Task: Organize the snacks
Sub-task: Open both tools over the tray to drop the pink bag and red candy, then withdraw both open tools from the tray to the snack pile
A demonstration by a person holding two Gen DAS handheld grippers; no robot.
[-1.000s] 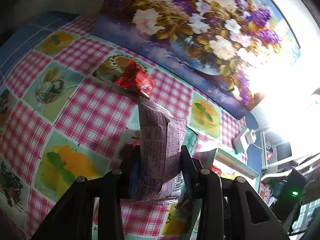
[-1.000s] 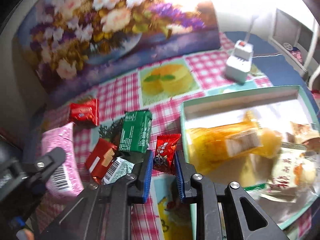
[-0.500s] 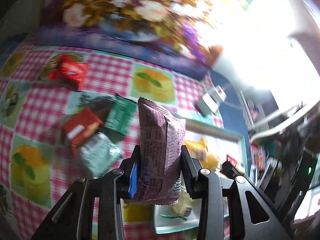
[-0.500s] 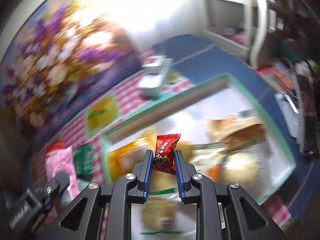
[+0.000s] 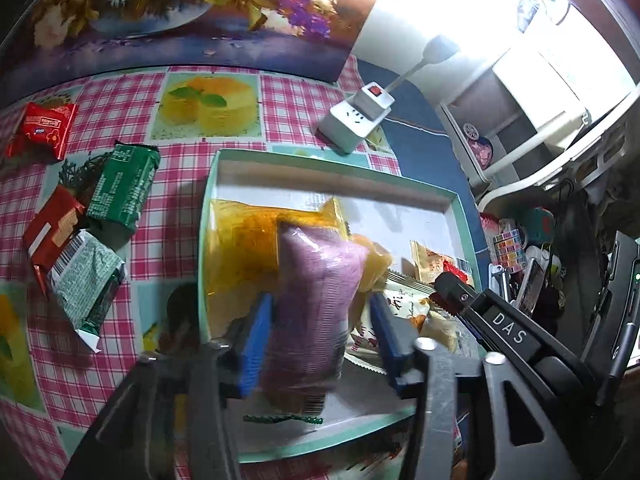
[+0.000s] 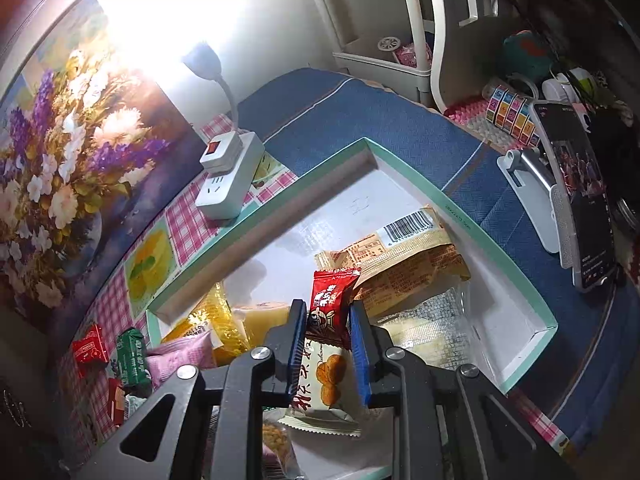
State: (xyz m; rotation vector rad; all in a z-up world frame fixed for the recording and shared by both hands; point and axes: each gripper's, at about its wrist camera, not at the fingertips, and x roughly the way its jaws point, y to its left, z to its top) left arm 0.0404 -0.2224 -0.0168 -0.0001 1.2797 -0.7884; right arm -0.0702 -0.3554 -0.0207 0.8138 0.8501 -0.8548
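Observation:
My left gripper (image 5: 320, 312) is open over the teal-rimmed box (image 5: 336, 168); the pink snack pack (image 5: 316, 304) sits loose and blurred between its spread blue pads, over the yellow pack (image 5: 248, 248). My right gripper (image 6: 327, 320) is shut on a small red snack packet (image 6: 330, 304) above the same box (image 6: 460, 216), which holds several wrapped snacks. The pink pack also shows in the right wrist view (image 6: 180, 360).
On the checked cloth left of the box lie a green packet (image 5: 122, 188), a red packet (image 5: 44, 128), a red-and-silver packet (image 5: 60, 236) and a green-white one (image 5: 84, 284). A white power strip (image 5: 356, 120) stands behind the box. A phone on a stand (image 6: 576, 200) is right.
Both grippers moved right, over the box. The left jaws have spread and the pink pack is slipping out. The right gripper still grips the red packet, now lower over the box.

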